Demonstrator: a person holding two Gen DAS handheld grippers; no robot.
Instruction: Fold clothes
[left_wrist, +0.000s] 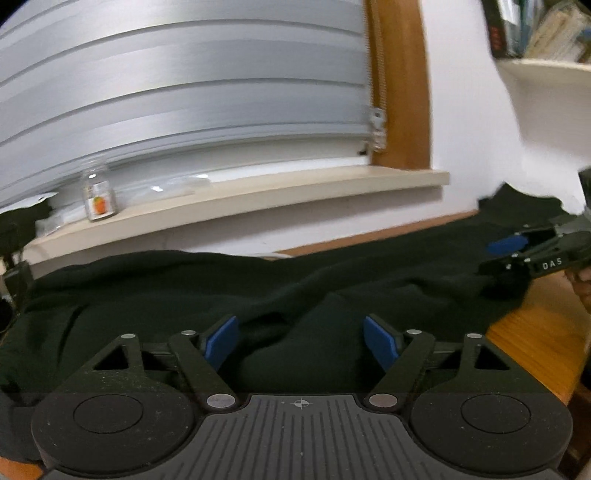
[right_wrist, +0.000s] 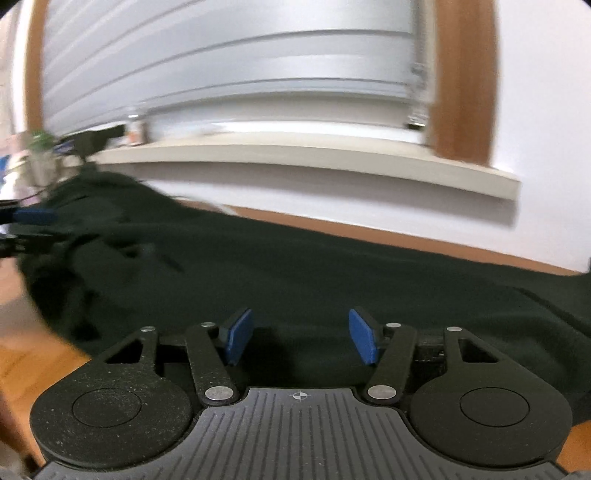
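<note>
Fold clothes, regrasp stage. A dark green garment (left_wrist: 184, 291) is lying spread and rumpled across the wooden table (left_wrist: 532, 332), beneath a window sill (left_wrist: 258, 199) carrying a small glass jar (left_wrist: 99, 195). The left gripper (left_wrist: 301, 341) is hovering over a raised fold of the cloth, its blue pads (left_wrist: 221, 341) standing wide apart with fabric between them but not pinched. The right gripper (right_wrist: 301, 338) is hanging over a flatter stretch of the same garment, its jaws moderately open and gripping nothing; in the left wrist view it is appearing at the far right edge, beside the cloth's end. Judged advice: each gripper should be seating on a single edge or ridge of fabric, well apart from the other, closing fully before lifting, so the fold is carrying over evenly without bunching.
</note>
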